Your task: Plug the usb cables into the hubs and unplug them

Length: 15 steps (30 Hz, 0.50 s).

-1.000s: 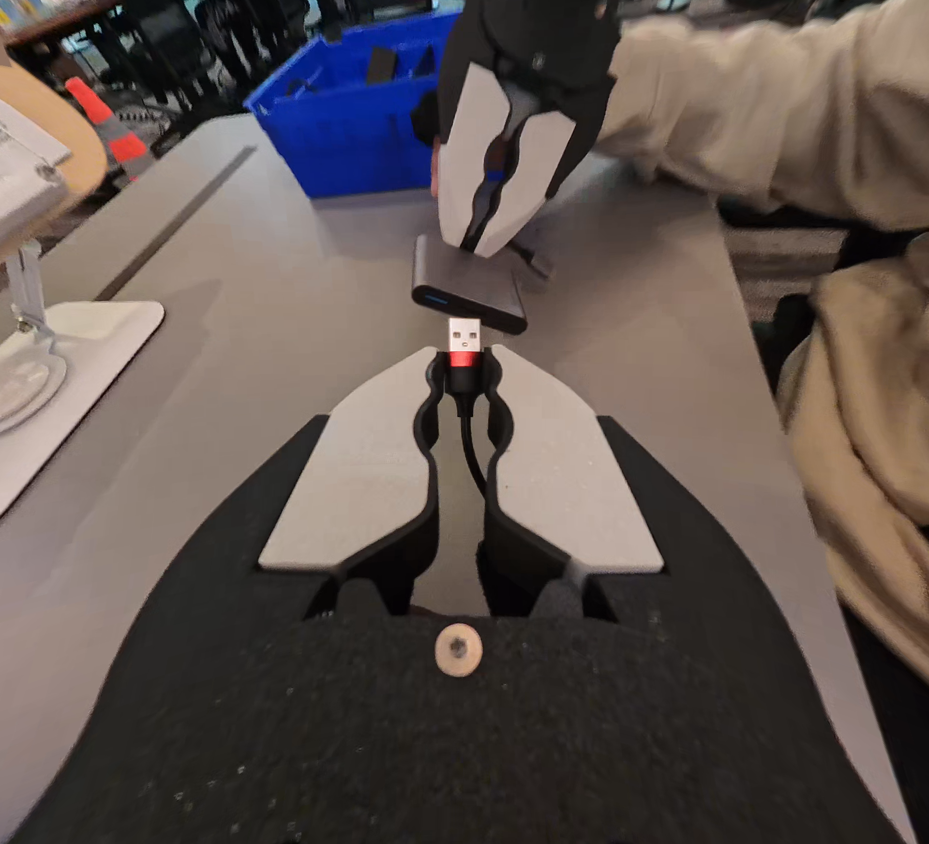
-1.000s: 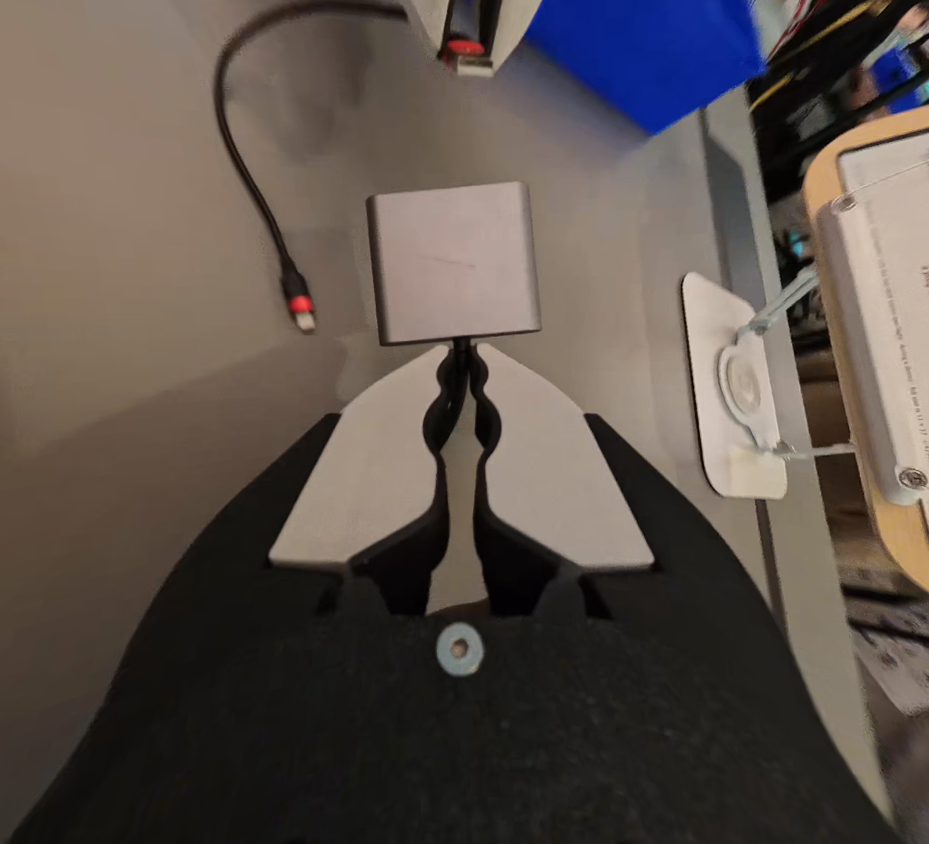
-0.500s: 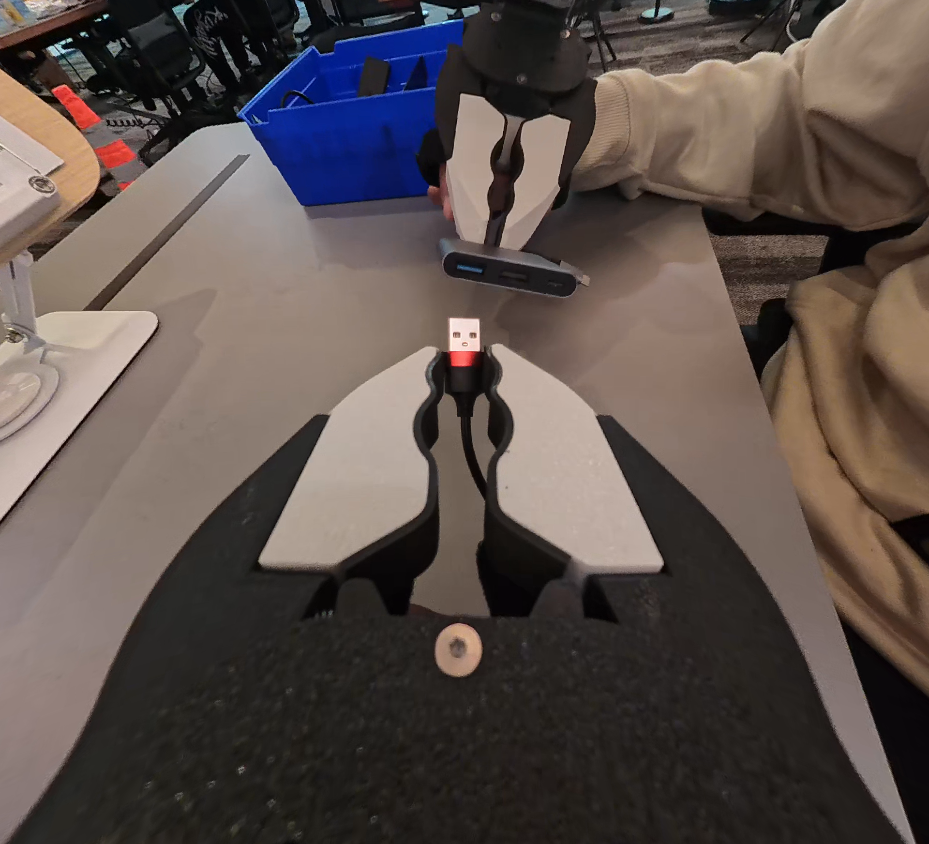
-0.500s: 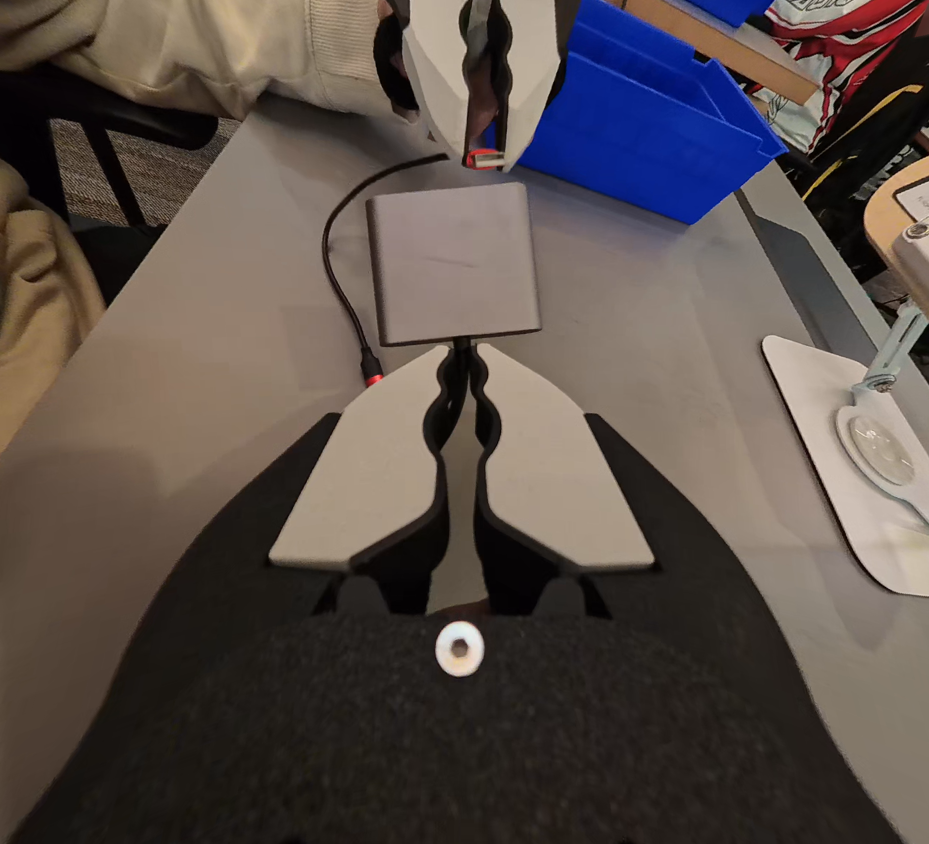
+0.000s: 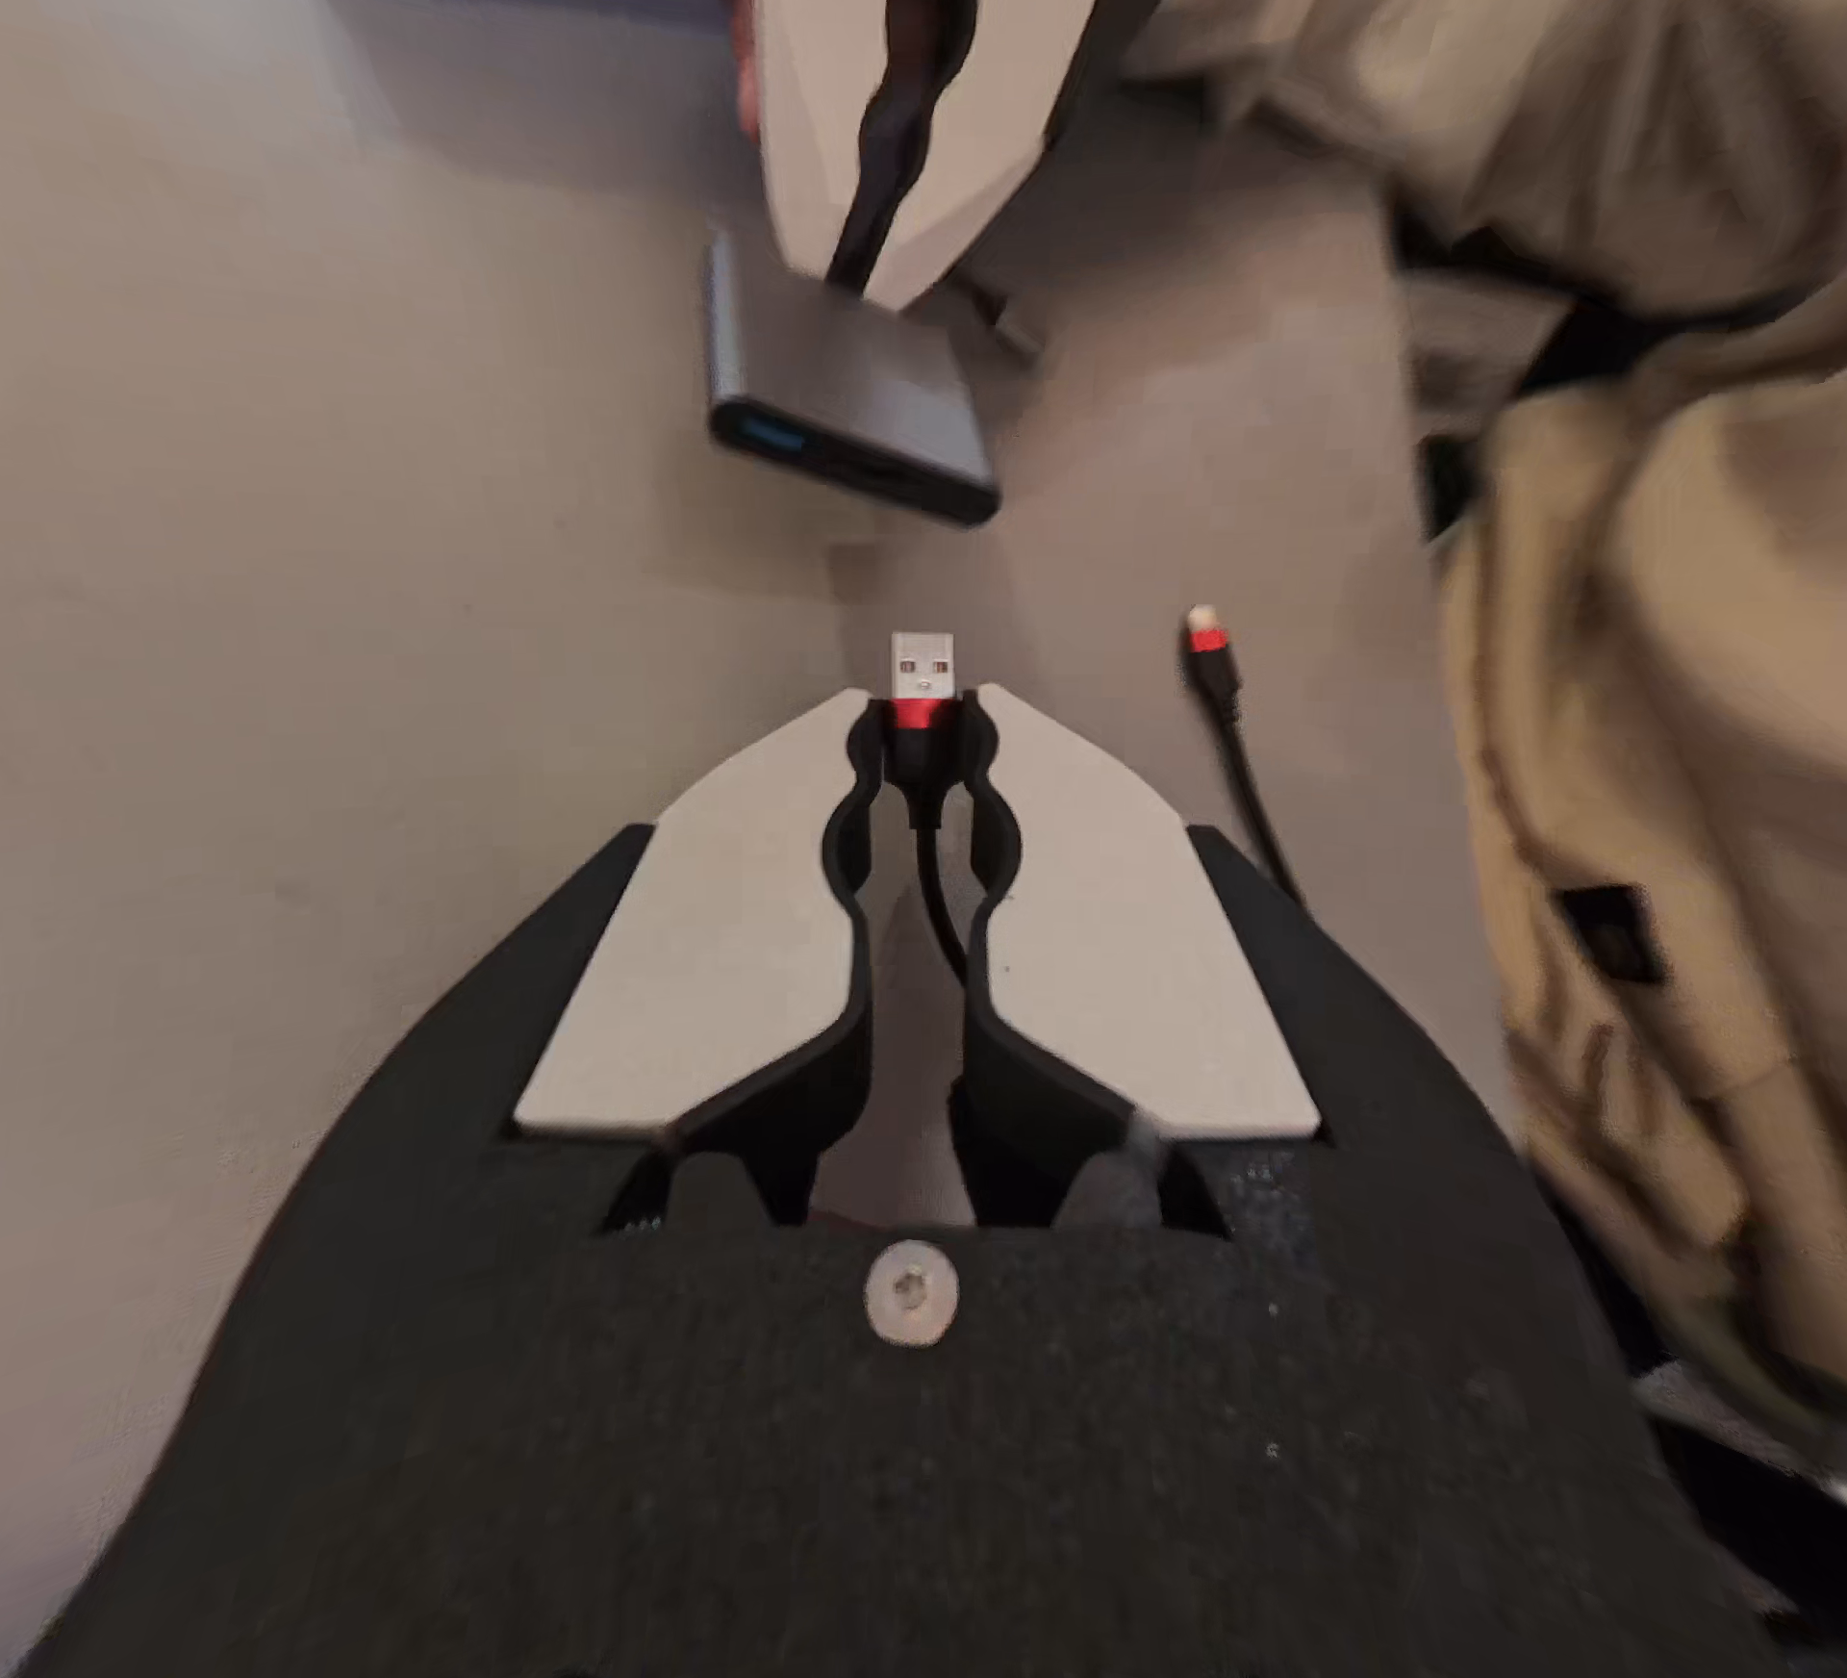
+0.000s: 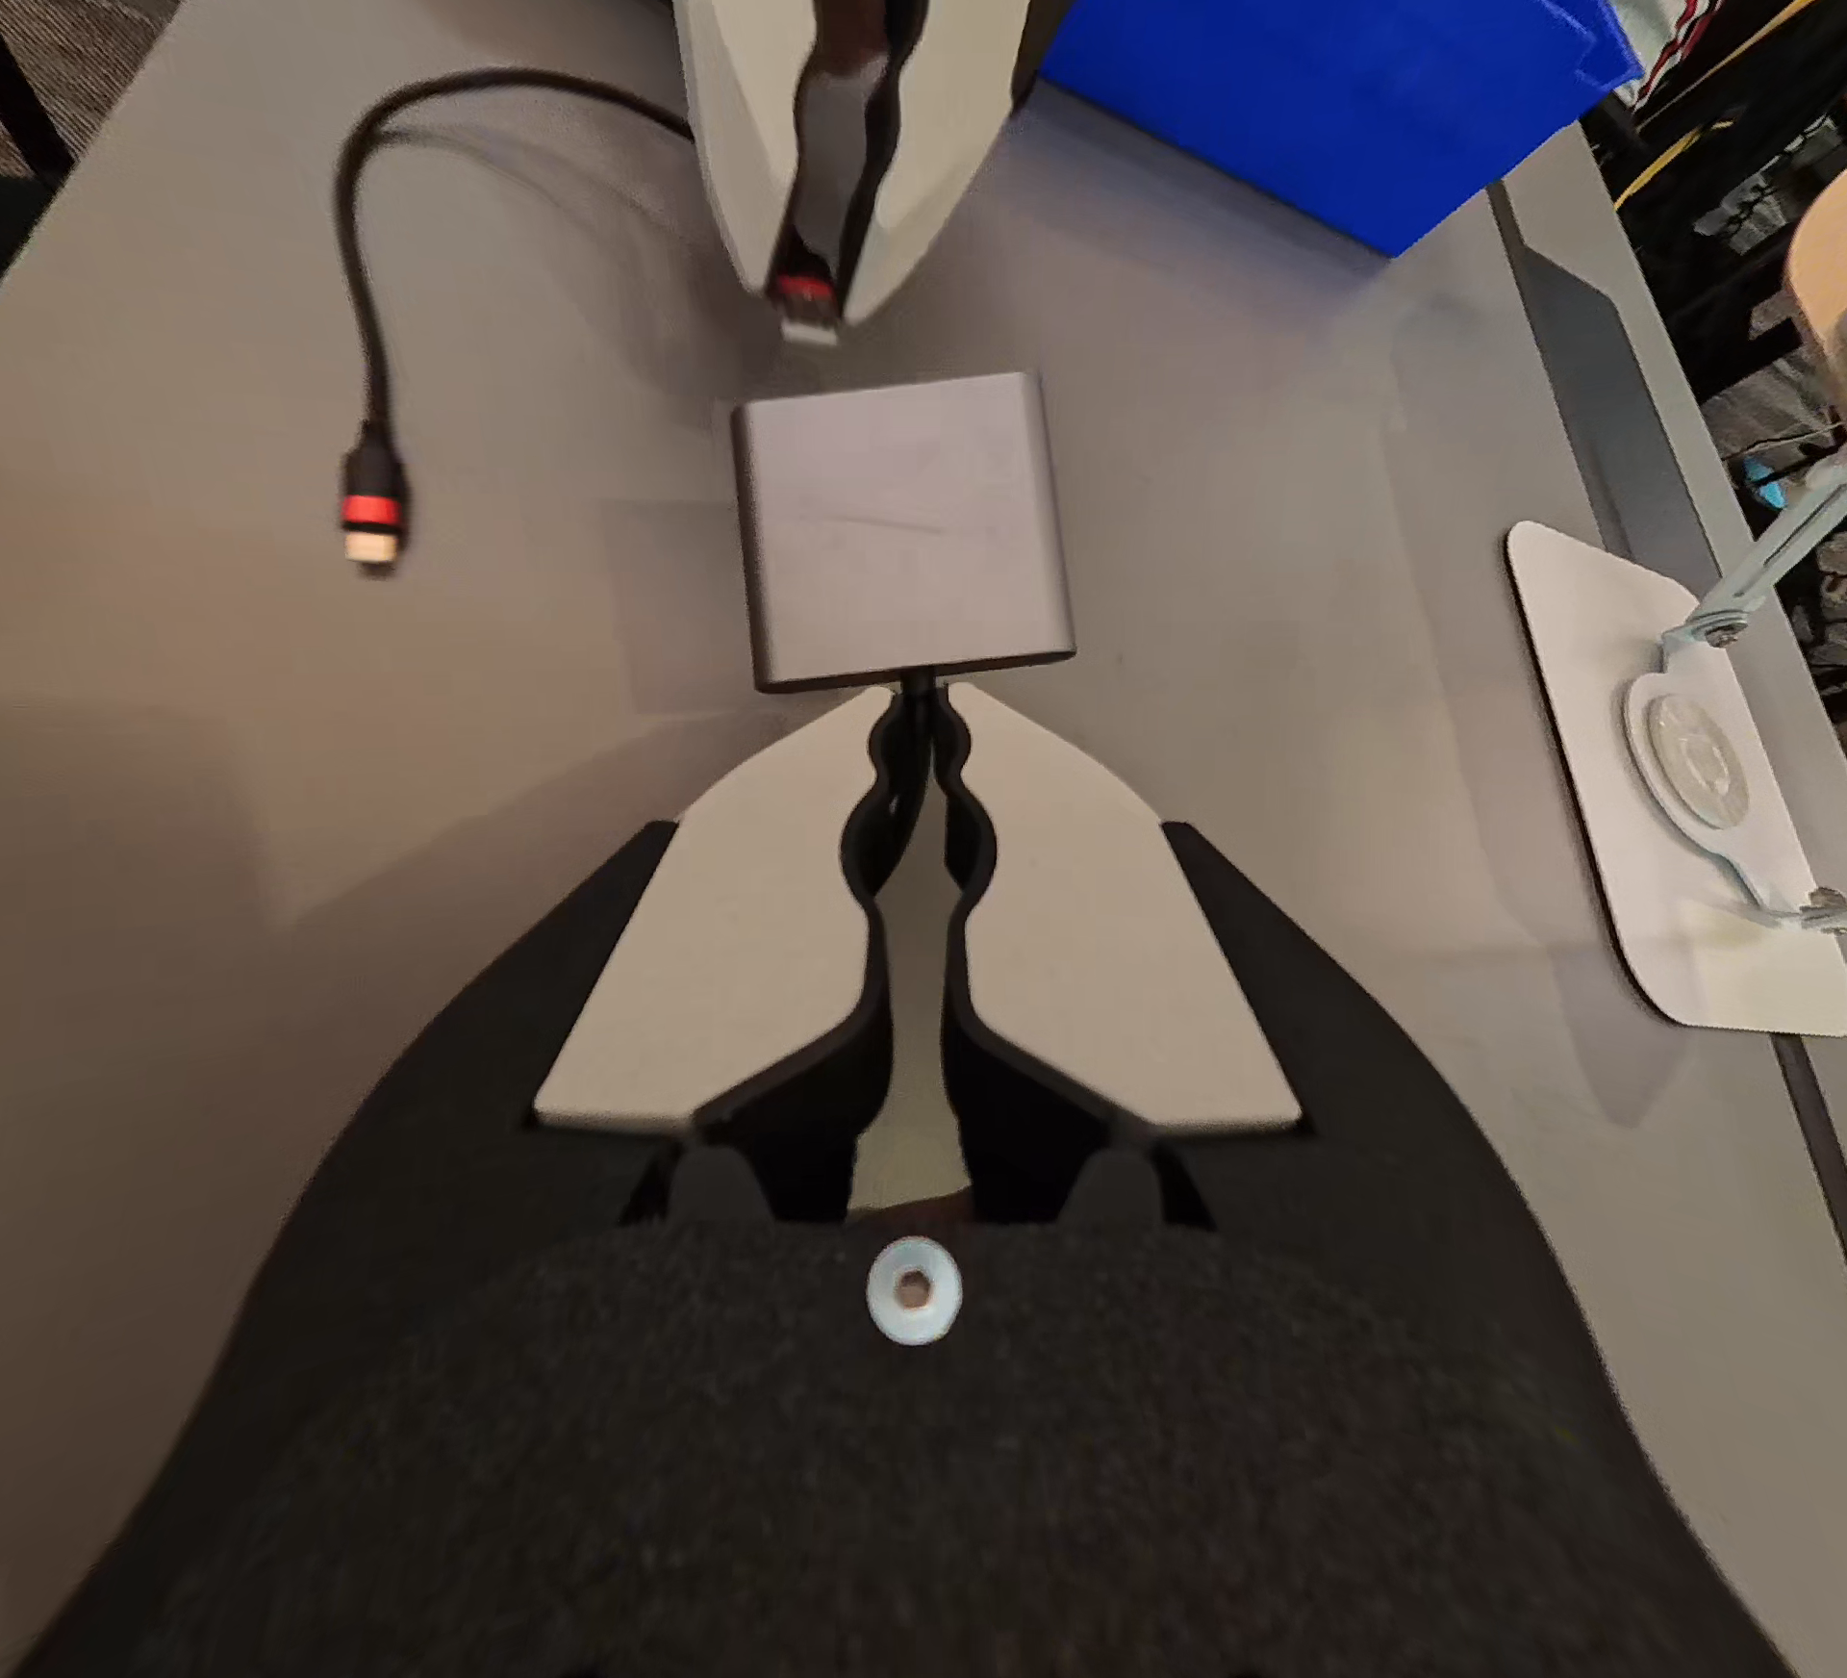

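My left gripper (image 5: 922,702) is shut on the red-and-black collar of a USB cable plug (image 5: 922,668); its silver tip points at the grey hub (image 5: 850,390), a short gap away. My right gripper (image 6: 918,698) is shut on the hub's short black cable (image 6: 918,686) and holds the hub (image 6: 900,530) above the table. In the right wrist view the left gripper (image 6: 810,300) comes from the top with the plug (image 6: 808,318) just short of the hub's far edge. The cable's other end (image 6: 372,520) lies on the table; it also shows in the left wrist view (image 5: 1207,632).
A blue bin (image 6: 1329,31) stands at the back of the grey table (image 6: 300,780). A white stand base (image 6: 1659,770) sits at the table's right edge. A person's cream sleeve (image 5: 1499,81) fills the right of the left wrist view.
Both views have tilted down toward the table. The hub and the plug have drawn closer together, and the hub is tilted in the left wrist view. Both grasps are unchanged.
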Available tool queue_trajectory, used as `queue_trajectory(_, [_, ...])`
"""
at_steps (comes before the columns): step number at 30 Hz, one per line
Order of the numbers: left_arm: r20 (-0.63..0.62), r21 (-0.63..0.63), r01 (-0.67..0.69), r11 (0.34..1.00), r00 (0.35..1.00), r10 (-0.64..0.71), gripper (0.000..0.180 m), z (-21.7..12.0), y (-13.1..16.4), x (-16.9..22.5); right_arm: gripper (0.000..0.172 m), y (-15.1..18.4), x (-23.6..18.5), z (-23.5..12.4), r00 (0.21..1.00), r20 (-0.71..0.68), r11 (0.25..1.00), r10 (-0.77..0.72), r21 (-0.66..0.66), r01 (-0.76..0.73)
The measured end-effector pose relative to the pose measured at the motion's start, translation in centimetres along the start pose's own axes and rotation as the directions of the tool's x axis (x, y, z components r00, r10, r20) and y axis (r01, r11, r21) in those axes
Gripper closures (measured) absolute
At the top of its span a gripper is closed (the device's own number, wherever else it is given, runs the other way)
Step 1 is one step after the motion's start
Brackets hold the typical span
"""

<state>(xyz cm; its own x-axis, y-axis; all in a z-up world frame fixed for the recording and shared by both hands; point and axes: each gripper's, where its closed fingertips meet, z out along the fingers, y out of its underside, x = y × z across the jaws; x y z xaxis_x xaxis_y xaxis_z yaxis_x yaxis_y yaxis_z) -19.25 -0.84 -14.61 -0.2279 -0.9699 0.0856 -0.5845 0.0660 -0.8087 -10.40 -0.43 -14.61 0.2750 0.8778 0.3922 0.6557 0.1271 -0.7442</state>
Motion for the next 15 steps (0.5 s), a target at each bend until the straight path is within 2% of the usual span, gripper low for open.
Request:
queue_trajectory(2, [-0.047, 0.109, 0.083, 0.991, 0.996, -0.078, 0.166, -0.9, -1.6, -0.2, 0.167, 0.6, 0.3, 0.1, 1.0, -0.024, 0.999, -0.014, -0.036, 0.014])
queue_trajectory(3, [-0.013, 0.129, 0.085, 0.988, 0.996, -0.084, 0.166, -1.4, -1.9, -0.9, 0.167, 1.0, 0.5, 0.2, 0.999, -0.037, 0.998, -0.022, -0.057, 0.02])
queue_trajectory(5, [0.174, 0.047, -0.015, 0.999, 0.985, 0.006, 0.166, -2.4, -1.6, -3.1, 0.167, 1.5, 0.9, 0.2, 0.997, -0.064, 0.995, -0.037, -0.093, 0.03])
queue_trajectory(7, [0.356, -0.134, -0.147, 0.98, 0.916, 0.186, 0.166, -3.9, -1.6, -4.9, 0.167, 1.5, 1.2, 0.1, 0.996, -0.076, 0.995, -0.036, -0.101, 0.028])
queue_trajectory(8, [0.433, -0.232, -0.206, 0.951, 0.853, 0.291, 0.166, -4.9, -1.9, -6.0, 0.167, 1.3, 1.2, 0.1, 0.997, -0.077, 0.995, -0.031, -0.095, 0.024])
queue_trajectory(10, [0.539, -0.441, -0.3, 0.846, 0.664, 0.517, 0.166, -7.4, -3.5, -8.0, 0.167, 0.9, 1.2, -0.1, 0.996, -0.083, 0.996, -0.034, -0.083, 0.027])
queue_trajectory(11, [0.561, -0.539, -0.331, 0.774, 0.545, 0.624, 0.166, -8.7, -4.5, -8.8, 0.167, 0.8, 1.2, -0.1, 0.996, -0.083, 0.997, -0.032, -0.077, 0.025])
queue_trajectory(13, [0.536, -0.66, -0.376, 0.65, 0.371, 0.758, 0.166, -9.6, -6.0, -8.9, 0.167, 0.7, 1.4, -0.3, 0.995, -0.093, 0.997, -0.033, -0.074, 0.026])
queue_trajectory(14, [0.519, -0.682, -0.388, 0.62, 0.34, 0.784, 0.166, -9.3, -6.0, -8.7, 0.167, 0.7, 1.5, -0.3, 0.994, -0.101, 0.997, -0.035, -0.078, 0.027])
queue_trajectory(15, [0.499, -0.696, -0.392, 0.602, 0.339, 0.797, 0.166, -8.6, -5.3, -8.4, 0.167, 0.8, 1.6, -0.4, 0.994, -0.106, 0.997, -0.033, -0.079, 0.025])
